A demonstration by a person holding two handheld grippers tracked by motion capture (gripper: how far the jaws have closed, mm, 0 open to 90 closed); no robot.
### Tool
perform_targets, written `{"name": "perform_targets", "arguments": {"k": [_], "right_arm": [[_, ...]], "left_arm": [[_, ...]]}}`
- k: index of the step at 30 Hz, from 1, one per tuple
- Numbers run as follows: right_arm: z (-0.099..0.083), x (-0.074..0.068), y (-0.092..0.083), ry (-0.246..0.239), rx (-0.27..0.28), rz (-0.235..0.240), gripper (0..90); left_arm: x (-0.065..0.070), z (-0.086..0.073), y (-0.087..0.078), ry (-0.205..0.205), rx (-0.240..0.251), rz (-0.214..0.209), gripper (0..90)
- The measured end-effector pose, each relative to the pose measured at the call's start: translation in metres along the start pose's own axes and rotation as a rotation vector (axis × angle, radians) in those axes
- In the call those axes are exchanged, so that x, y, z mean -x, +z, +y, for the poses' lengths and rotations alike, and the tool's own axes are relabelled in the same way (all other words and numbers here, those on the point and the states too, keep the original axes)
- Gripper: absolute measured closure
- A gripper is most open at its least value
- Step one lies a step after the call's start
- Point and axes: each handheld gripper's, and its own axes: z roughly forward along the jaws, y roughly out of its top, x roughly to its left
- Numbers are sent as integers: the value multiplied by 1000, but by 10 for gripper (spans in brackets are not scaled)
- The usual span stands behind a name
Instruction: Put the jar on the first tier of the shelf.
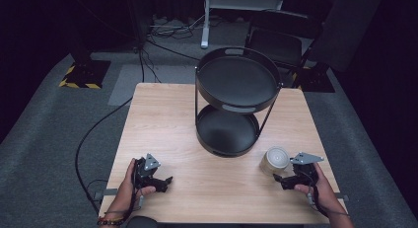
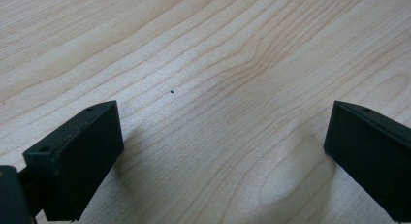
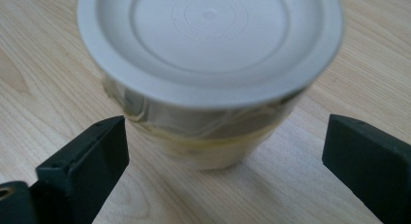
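Grey carpet surrounds a pale wooden table [image 1: 162, 124], with dark curtains, a black chair [image 1: 276, 40] and a white stand leg [image 1: 205, 25] at the far side of the room. Black cables [image 1: 93, 134] trail across the floor to the left, near a base marked with yellow-and-black tape [image 1: 81, 75].

On the far middle of the table stands a black two-tier tray rack [image 1: 236, 102], its round upper tray above a lower one, joined by thin rods. Near and to the right of it sits a lidded cup [image 1: 274, 160] with a white lid, upright on the wood and apart from the rack.

At the near right, the right gripper [image 1: 279, 178] is held in a hand [image 1: 320, 186] and points left, just beside the cup. In the right gripper view its jaws stand wide apart with the cup [image 3: 208, 83] ahead between them, touching neither; the cup's far edge is cut off at the top and its wall markings are too blurred to read.

At the near left, the left gripper [image 1: 165, 183] rests in the other hand [image 1: 129, 186], well apart from everything else. Its jaws are spread wide over bare wood [image 2: 218, 78], holding nothing.
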Motion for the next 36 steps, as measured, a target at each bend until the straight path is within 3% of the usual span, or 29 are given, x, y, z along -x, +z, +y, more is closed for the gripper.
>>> {"name": "perform_targets", "arguments": {"k": [14, 28, 36], "right_arm": [[12, -3, 14, 1, 1, 26, 31], [21, -3, 26, 34, 26, 55, 80], [21, -4, 28, 27, 33, 41, 90]], "left_arm": [[0, 0, 0, 0, 0, -1, 1], [0, 0, 0, 0, 0, 0, 1], [0, 0, 0, 0, 0, -1, 1]]}}
